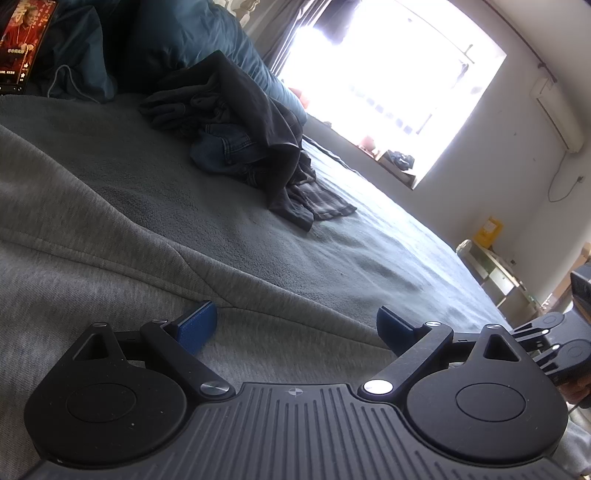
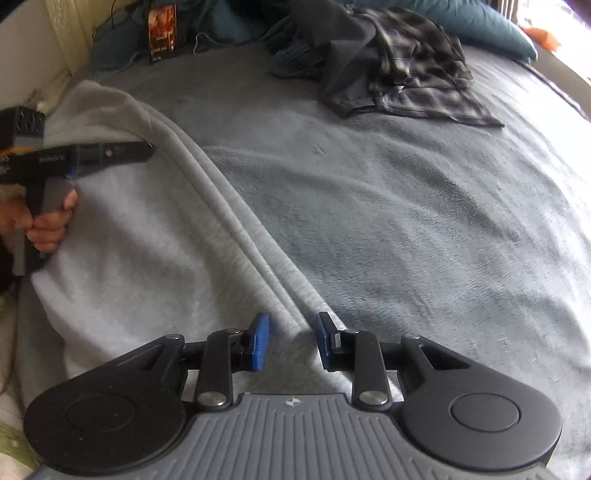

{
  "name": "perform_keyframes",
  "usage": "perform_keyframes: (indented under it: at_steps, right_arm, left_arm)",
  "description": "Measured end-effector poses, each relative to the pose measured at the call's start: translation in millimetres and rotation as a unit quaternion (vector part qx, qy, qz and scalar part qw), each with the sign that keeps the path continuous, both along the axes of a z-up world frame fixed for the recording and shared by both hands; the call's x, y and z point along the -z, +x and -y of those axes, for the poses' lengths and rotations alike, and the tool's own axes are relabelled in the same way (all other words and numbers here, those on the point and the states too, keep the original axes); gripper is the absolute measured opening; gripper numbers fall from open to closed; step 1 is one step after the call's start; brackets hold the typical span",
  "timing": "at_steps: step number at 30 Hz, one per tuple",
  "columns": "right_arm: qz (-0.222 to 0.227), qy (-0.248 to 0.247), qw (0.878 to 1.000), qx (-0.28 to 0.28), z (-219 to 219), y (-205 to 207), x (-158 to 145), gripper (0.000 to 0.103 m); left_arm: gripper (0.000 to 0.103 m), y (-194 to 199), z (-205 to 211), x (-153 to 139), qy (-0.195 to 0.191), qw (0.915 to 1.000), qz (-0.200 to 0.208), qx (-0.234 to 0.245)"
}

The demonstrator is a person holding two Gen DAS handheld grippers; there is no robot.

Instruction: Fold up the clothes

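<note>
Grey garment spread on bed, both grippers open over it.

The light grey garment (image 2: 147, 236) is laid at the left side of the bed (image 2: 406, 221). The left gripper (image 1: 295, 328) is held wide apart above its cloth; the right gripper (image 2: 291, 343) is parted astride its folded edge. A dark clothes pile (image 2: 388, 66) is seen far beyond the garment, to the right.

A home bedroom. A wide bed (image 2: 406, 221) under a grey fleece blanket spreads ahead of the claws, teal pillows (image 1: 207, 33) at its far end. Beyond them, right of the left claw, stand a bright window (image 1: 388, 81), a curtain (image 1: 291, 22) and a wall air conditioner (image 1: 561, 118).
</note>
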State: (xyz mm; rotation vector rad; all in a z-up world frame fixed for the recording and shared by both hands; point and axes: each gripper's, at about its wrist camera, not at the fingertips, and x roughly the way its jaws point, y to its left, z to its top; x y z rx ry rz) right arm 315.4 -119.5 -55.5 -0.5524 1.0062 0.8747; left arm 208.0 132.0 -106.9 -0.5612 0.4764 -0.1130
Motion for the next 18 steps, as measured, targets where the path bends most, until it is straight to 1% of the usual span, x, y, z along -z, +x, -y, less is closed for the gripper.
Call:
perform_keyframes:
  at_steps: [3, 6, 7, 8, 9, 11, 13, 15, 18]
  right_arm:
    - [0.01, -0.024, 1.0, -0.014, -5.5, 0.9, 9.6, 0.029]
    - [0.019, -0.034, 0.999, -0.014, -11.4, 0.4, 15.4, 0.03]
    - [0.031, -0.037, 0.999, -0.017, -14.1, -4.2, 16.5, 0.028]
    - [0.045, -0.044, 0.998, -0.032, -17.4, -11.0, 16.7, 0.014]
    - [0.06, -0.052, 0.996, -0.051, -20.8, -18.3, 16.6, 0.008]
    - [0.097, -0.063, 0.991, -0.071, -23.0, -28.9, 9.2, 0.007]
    - [0.119, -0.063, 0.989, -0.066, -20.3, -29.4, 1.0, 0.006]
    - [0.129, -0.061, 0.988, -0.059, -19.5, -26.9, 0.1, 0.006]
    - [0.135, -0.073, 0.987, -0.055, -23.6, -21.7, 12.3, 0.006]
  left_arm:
    - [0.095, -0.3, 0.4, 0.2, 0.001, 1.0, 0.0, 0.0]
    - [0.095, -0.1, 0.5, 0.4, 0.001, 1.0, 0.0, 0.0]
    - [0.095, -0.2, 0.4, 0.4, 0.001, 1.0, 0.001, 0.0]
    - [0.095, -0.4, 0.3, 0.4, 0.0, 1.0, 0.001, 0.0]
    - [0.095, -0.7, 0.0, 0.4, -0.002, 1.0, 0.002, -0.001]
    - [0.095, -1.2, -0.4, 0.5, -0.004, 1.0, 0.003, -0.002]
    - [0.095, -0.9, 0.2, 0.4, -0.002, 1.0, 0.003, -0.002]
    - [0.095, -0.8, 1.1, 0.5, 0.0, 1.0, 0.002, -0.003]
    - [0.095, -1.0, 2.1, 0.4, 0.002, 1.0, 0.002, -0.003]
